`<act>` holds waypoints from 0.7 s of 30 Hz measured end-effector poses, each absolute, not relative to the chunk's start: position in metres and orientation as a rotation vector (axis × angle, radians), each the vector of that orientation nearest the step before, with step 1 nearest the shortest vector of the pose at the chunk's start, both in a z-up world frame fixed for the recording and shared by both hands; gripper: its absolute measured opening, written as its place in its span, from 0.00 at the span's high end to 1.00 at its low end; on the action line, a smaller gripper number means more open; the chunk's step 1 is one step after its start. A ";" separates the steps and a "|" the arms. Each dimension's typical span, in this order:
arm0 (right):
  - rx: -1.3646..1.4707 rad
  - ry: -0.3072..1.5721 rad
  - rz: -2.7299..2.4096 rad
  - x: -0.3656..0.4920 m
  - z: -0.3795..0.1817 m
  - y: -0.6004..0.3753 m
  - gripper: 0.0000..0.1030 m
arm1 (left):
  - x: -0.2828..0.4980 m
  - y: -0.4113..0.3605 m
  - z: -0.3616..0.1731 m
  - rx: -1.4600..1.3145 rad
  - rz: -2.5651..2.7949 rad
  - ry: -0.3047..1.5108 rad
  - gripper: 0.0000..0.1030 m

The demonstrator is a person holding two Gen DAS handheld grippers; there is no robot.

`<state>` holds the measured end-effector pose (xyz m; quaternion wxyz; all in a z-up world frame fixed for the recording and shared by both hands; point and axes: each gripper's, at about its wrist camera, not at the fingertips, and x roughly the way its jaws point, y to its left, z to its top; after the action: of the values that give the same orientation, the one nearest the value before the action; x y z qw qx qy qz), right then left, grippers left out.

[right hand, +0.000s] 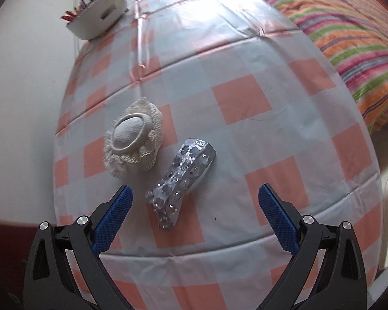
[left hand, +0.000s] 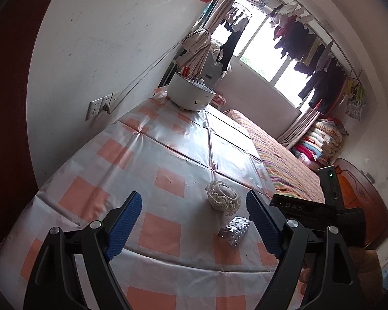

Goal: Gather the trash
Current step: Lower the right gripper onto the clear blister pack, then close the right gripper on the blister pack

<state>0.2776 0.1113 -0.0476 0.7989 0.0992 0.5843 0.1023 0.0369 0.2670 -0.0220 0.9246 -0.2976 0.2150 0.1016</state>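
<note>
A crumpled silver blister pack point(right hand: 181, 180) lies on the checked tablecloth point(right hand: 258, 142), just right of a cream lace-covered cup-like item point(right hand: 133, 139). My right gripper point(right hand: 195, 201) is open, above the table, with the near end of the pack between its blue pads point(right hand: 113, 214). In the left wrist view the pack point(left hand: 234, 230) and the lace item point(left hand: 223, 197) lie ahead. My left gripper point(left hand: 194, 219) is open and empty, the pack near its right pad point(left hand: 263, 224). The right gripper's body point(left hand: 323, 211) shows at the right.
A white round pot point(left hand: 190, 94) stands at the table's far end by the wall. A wall socket point(left hand: 101, 106) is on the left wall. A bed with a striped cover point(right hand: 349, 38) runs along the table's right side. Laundry hangs by the window.
</note>
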 end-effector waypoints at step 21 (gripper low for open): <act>0.096 1.276 0.155 0.288 -0.067 0.154 0.62 | 0.046 0.298 -0.037 -0.705 0.242 0.477 0.22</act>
<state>0.2877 0.1542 -0.0671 0.7993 0.0448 0.5948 0.0723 0.0459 0.2976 -0.0372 0.9036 -0.3413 0.2309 0.1169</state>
